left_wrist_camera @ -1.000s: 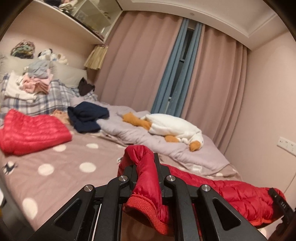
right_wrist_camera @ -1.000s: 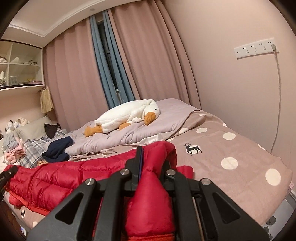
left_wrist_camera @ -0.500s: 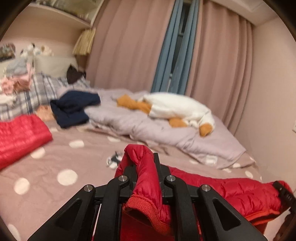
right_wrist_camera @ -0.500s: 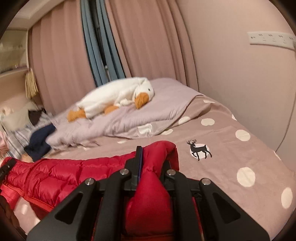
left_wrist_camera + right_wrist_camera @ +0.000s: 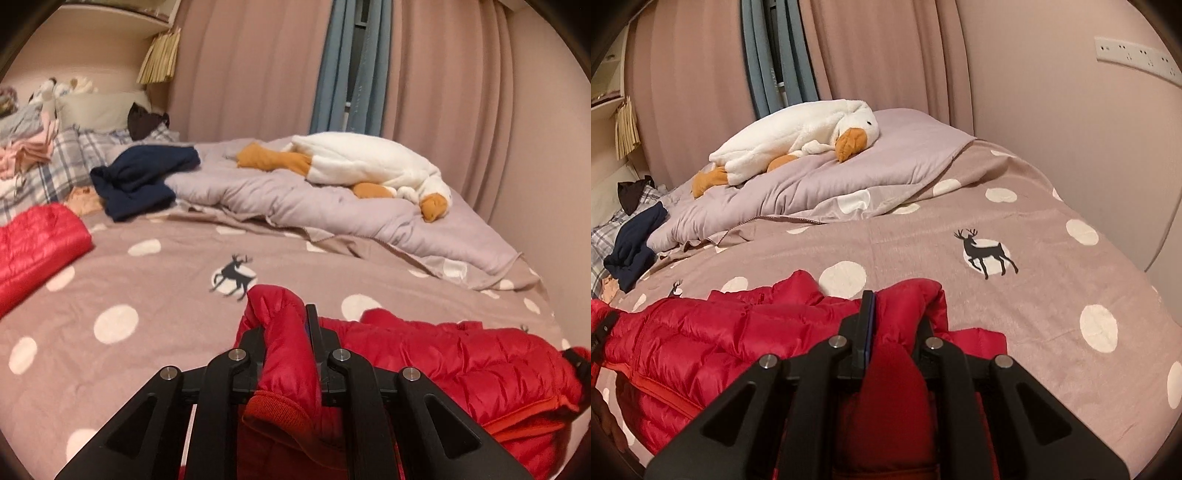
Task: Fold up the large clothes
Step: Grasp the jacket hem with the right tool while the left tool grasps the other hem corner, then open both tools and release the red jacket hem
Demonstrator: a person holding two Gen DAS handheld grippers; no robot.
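A red puffer jacket (image 5: pixel 461 362) lies stretched across the near part of the polka-dot bed (image 5: pixel 155 295). My left gripper (image 5: pixel 286 332) is shut on one bunched end of it, a ribbed cuff hanging between the fingers. My right gripper (image 5: pixel 892 317) is shut on the other end of the jacket (image 5: pixel 701 332), low over the bed cover (image 5: pixel 1052 295). The right gripper's tip shows at the far right in the left wrist view (image 5: pixel 574 360), and the left gripper's tip at the far left in the right wrist view (image 5: pixel 600 332).
A second red jacket (image 5: pixel 33 243) lies folded at the left. A navy garment (image 5: pixel 140 181), a lilac quilt (image 5: pixel 295 199) with a white goose plush (image 5: pixel 369 162), and stacked clothes (image 5: pixel 26 147) on a plaid pillow sit farther back. The wall with sockets (image 5: pixel 1134 55) is at right.
Both grippers have come down and forward over the bed with the jacket still held. The jacket now lies lower, spread on the cover.
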